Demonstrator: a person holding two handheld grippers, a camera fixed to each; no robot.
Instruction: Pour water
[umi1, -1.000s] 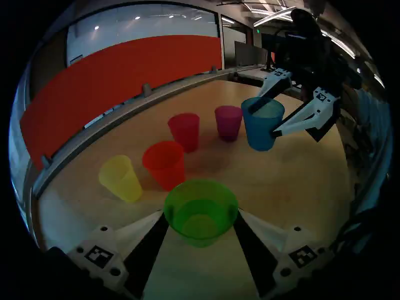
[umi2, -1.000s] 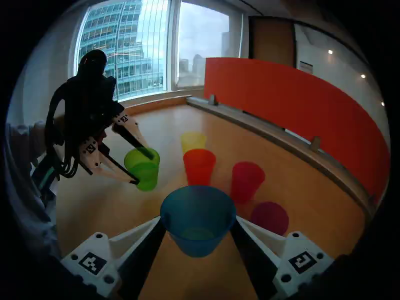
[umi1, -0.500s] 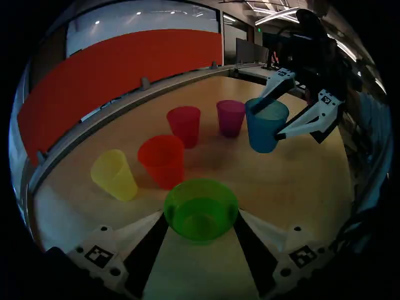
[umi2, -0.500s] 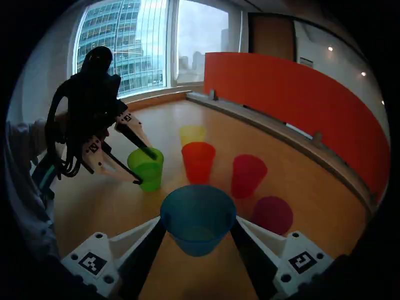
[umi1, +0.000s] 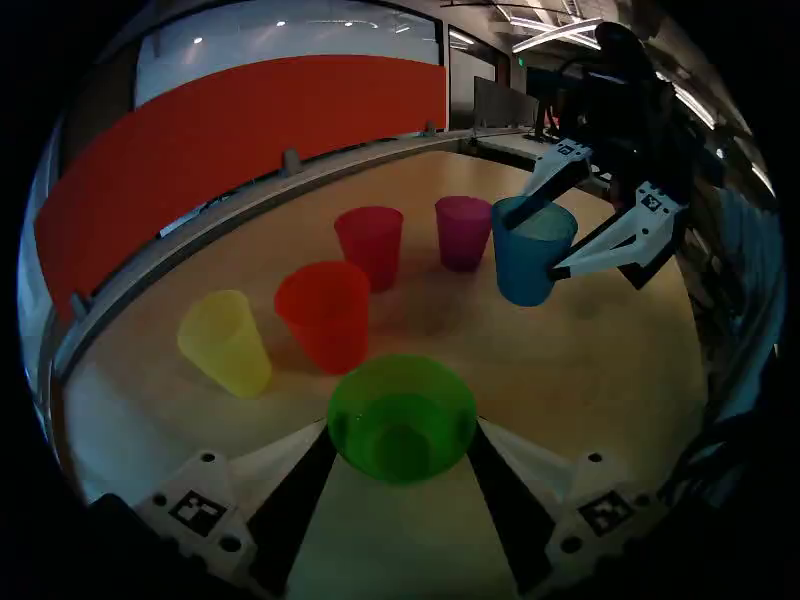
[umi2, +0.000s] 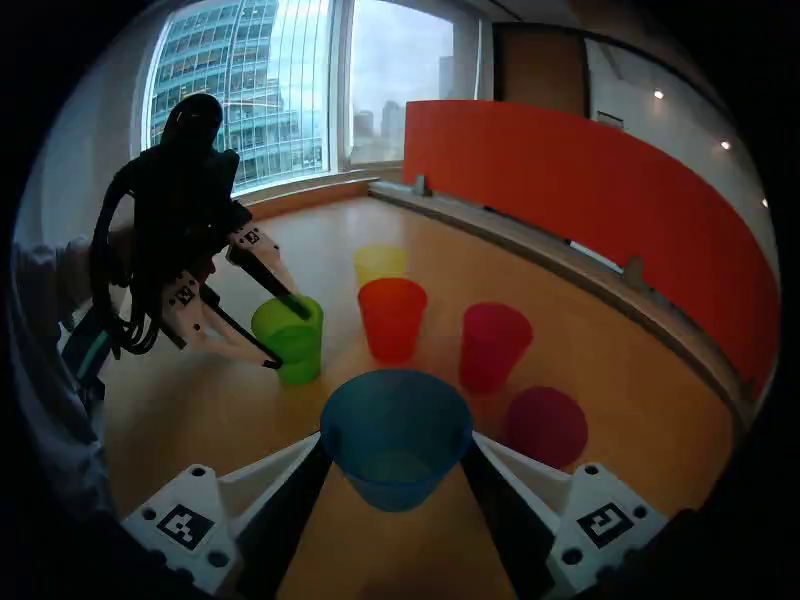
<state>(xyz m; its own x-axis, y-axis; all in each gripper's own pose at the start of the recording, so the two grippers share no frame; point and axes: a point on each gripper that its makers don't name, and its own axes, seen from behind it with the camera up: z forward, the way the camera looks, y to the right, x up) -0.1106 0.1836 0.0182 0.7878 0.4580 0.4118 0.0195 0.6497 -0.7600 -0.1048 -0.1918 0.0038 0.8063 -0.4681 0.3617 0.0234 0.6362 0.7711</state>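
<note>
Left gripper (umi1: 402, 428): both fingers (umi1: 262, 468) press on the sides of the green cup (umi1: 402, 420), one on each side just under the rim. The cup is upright, mouth open to the camera. Its lower part looks darker, but a water level cannot be made out.

Right gripper (umi2: 396, 440): its fingers (umi2: 250, 480) pinch the blue cup (umi2: 396, 438) the same way, also upright. A paler patch shows at the bottom; I cannot tell whether it is water.

Cross-check: in the left gripper view the right gripper (umi1: 535, 240) sits far right with the blue cup (umi1: 530, 250) between its fingers. In the right gripper view the left gripper (umi2: 285, 332) clamps the green cup (umi2: 290, 340) at left. I cannot tell whether either cup's base touches the table (umi1: 570, 380).

Markings: square black-and-white patterned tags (umi1: 195, 512) sit on the finger bases and carry no letters. A small sign (umi2: 610, 125) on the far wall is too small to read.

Between the two held cups, four cups stand in a loose row on the wooden table, well apart from each other:
- yellow cup (umi1: 225, 342)
- orange cup (umi1: 325, 315)
- red cup (umi1: 370, 245)
- purple cup (umi1: 463, 232), just beside the blue cup

Beyond the table are an orange wall panel (umi1: 230, 130) and a window (umi2: 250, 90) with tower blocks outside.

Hard to see: the body of each far gripper is a dark silhouette. A pale sleeve (umi2: 50, 290) is cut off at the left edge.
</note>
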